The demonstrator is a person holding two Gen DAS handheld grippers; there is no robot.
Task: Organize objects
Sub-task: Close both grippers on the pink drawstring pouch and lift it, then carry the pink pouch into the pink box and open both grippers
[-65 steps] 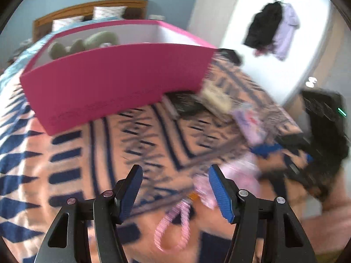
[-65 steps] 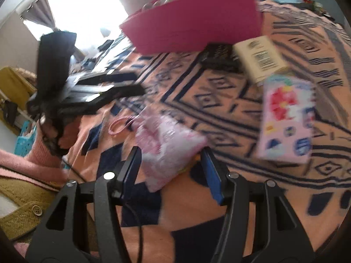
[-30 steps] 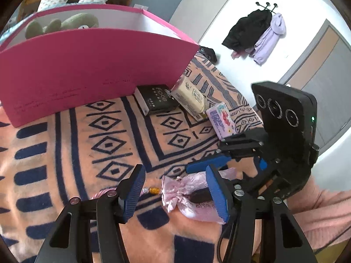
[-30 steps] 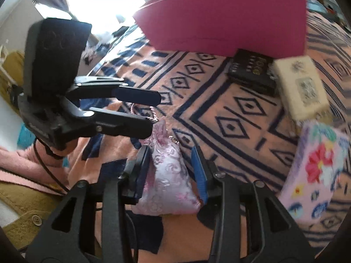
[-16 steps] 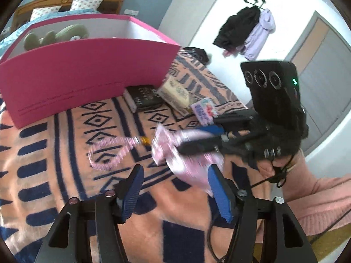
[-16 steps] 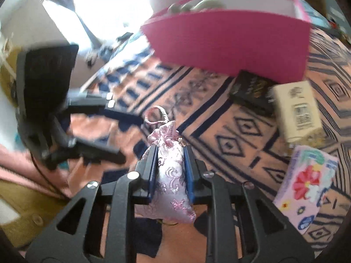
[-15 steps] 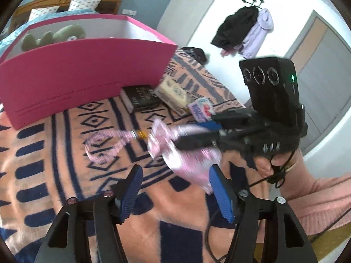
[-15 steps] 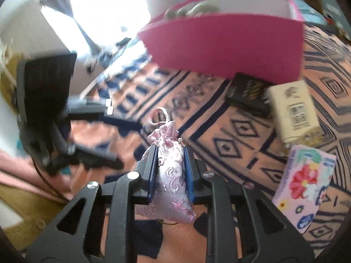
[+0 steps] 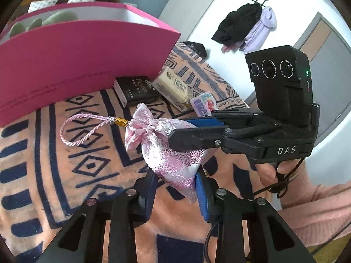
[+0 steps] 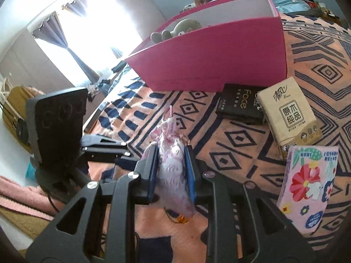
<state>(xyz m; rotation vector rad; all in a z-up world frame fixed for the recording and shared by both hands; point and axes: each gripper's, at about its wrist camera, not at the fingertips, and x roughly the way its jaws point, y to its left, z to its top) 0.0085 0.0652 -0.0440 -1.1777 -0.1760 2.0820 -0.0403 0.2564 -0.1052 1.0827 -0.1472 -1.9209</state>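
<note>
The right tool point(image 10: 171, 164) is squeezed tight on a pink pouch point(image 10: 173, 166), with one blue pad on each side of it. The left tool point(image 9: 175, 188) is also closed on the pouch point(image 9: 166, 151), pinching its bottom end. So both tools grip the same pouch, and it hangs in the air above the bed point(image 9: 65, 175), not touching it.

In the left view, the right tool point(image 9: 182, 131) comes in from the right side and lies across the middle of the pouch. A hand point(image 9: 269, 171) in a pink sleeve point(image 9: 318, 208) holds that tool.

The top of the pouch is tied shut. A gold bead point(image 9: 121, 121) sits at the tie, and a pink cord loop point(image 9: 74, 129) sticks out to the left of it.

The bed has an orange blanket with dark blue shapes on it. A big pink box point(image 10: 219, 59) stands on the bed behind the pouch. It is open on top, and a grey soft toy point(image 10: 175, 30) peeks out of it.

Just in front of the box lies a black pack point(image 10: 240, 105). A tan tissue pack point(image 10: 287, 109) lies next to it, touching it. A pink flower pack point(image 10: 309, 188) lies near the tan one, closer to the right tool.

Far back in the left view, dark and purple clothes point(image 9: 248, 26) hang on a white wall.
</note>
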